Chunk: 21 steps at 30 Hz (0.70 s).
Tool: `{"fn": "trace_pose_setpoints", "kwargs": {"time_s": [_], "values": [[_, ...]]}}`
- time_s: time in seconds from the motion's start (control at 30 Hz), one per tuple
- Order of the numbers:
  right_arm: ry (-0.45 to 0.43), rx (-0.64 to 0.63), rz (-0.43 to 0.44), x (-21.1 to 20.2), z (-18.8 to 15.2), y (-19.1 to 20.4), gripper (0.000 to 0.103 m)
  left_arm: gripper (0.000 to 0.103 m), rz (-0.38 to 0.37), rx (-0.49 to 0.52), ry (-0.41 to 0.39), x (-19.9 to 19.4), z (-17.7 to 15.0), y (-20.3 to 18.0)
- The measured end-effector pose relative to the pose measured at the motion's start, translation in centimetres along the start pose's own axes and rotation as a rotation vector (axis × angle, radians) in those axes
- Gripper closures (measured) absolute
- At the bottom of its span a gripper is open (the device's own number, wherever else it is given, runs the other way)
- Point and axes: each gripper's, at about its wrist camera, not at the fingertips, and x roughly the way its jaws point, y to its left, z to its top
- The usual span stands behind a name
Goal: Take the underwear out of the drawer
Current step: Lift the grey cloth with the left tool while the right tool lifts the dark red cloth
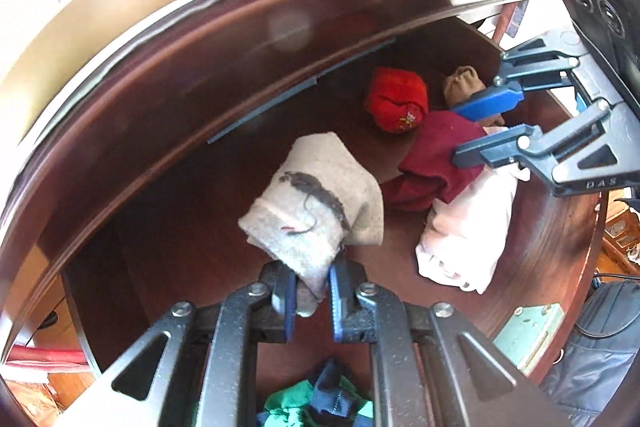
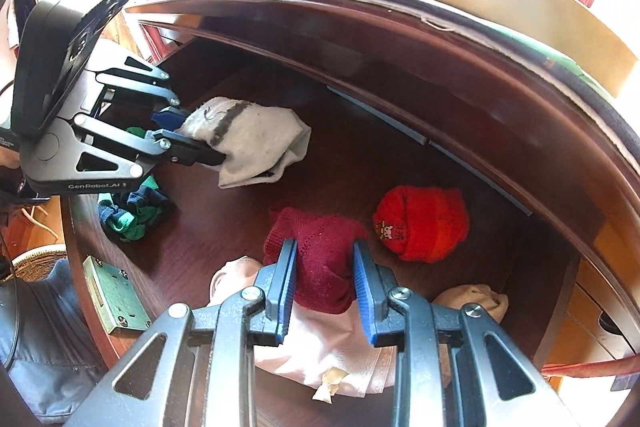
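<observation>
My left gripper point(image 1: 312, 301) jaws pinched the grey underwear point(image 1: 316, 199) above the drawer point(image 1: 180, 227) floor. Right gripper point(image 2: 324, 291) jaws gripped maroon knit point(image 2: 320, 255); only its view showed the beige bundle point(image 2: 476, 297) near right.

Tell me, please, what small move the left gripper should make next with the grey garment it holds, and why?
Probably lift straight up: the left gripper is shut on the folded grey fabric garment, which hangs above the dark wooden drawer's floor, still inside its walls.
</observation>
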Motion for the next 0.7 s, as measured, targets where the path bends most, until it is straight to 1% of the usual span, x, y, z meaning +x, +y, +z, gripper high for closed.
{"fn": "trace_pose_setpoints", "kwargs": {"time_s": [0.17, 0.3, 0.5, 0.6, 0.7], "values": [[-0.024, 0.011, 0.01, -0.8, -0.1, -0.6, 0.073, 0.092, -0.014, -0.018, -0.015, -0.8, -0.7, 0.2], [-0.072, 0.015, 0.013, -1.9, -0.4, -0.4, 0.073, 0.092, -0.013, -0.047, -0.042, -1.6, -1.4, 1.0], [-0.115, -0.001, 0.001, -3.2, -1.2, -0.1, 0.073, 0.092, -0.001, -0.078, -0.094, -3.4, -1.9, 1.8], [-0.134, -0.002, 0.001, -3.6, -1.6, -0.1, 0.073, 0.092, 0.022, -0.09, -0.13, -4.2, -2.2, 2.3], [-0.152, 0.0, 0.008, -4.2, -2.5, -0.3, 0.073, 0.092, 0.029, -0.111, -0.169, -4.8, -2.4, 2.8]]}}
